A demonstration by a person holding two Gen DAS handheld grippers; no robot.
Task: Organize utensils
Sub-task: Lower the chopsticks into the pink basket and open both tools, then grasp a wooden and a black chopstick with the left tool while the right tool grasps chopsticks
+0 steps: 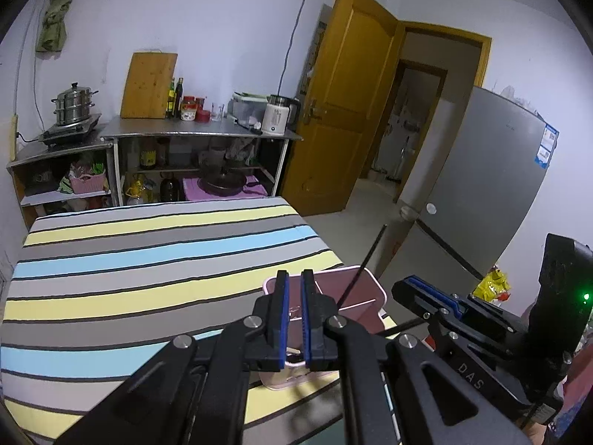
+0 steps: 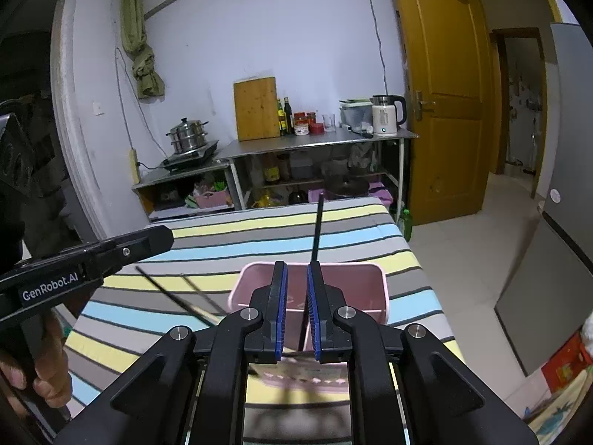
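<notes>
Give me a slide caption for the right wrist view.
Right gripper above pink bin holding one chopstick.

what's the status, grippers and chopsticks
Left gripper and right gripper both open, empty. One chopstick standing in pink bin; two chopsticks on striped cloth.

You're seeing one pink bin (image 2: pixel 365 289), three black chopsticks: one standing in bin (image 2: pixel 317 230), two lying on striped cloth (image 2: pixel 170 293). Two grippers showing (image 1: pixel 292 315) (image 2: pixel 296 311).
</notes>
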